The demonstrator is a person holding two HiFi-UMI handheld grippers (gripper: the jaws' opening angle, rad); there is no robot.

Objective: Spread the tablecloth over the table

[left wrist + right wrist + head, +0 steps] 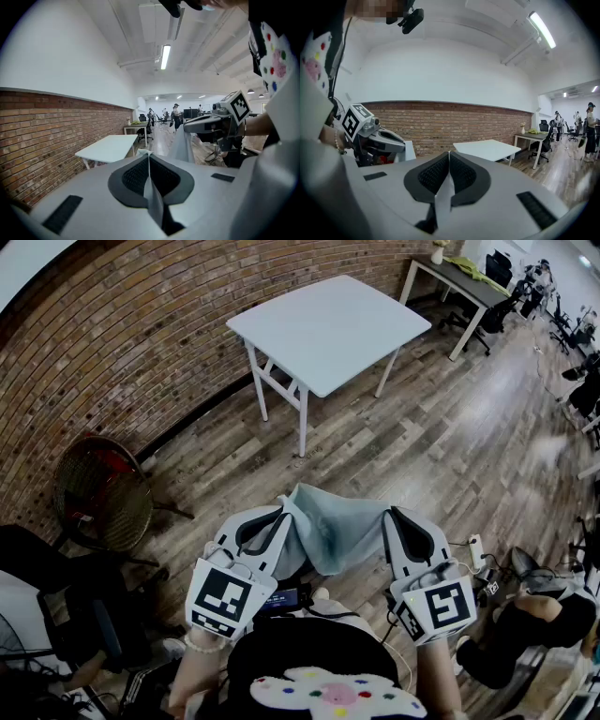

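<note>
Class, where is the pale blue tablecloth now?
Head view, lower centre: the pale blue fabric tablecloth hangs between the left gripper and right gripper, both shut on it, before the white table.

Left claw (279,514) and right claw (388,514) are grey.

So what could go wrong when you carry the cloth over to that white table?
1. The left tool and right tool each pinch only a thin edge of the tablecloth, so a hard tug might pull it free.
2. The tablecloth sags in a bunch between them, so it could land crooked or folded on the table, which stands some way ahead.
</note>
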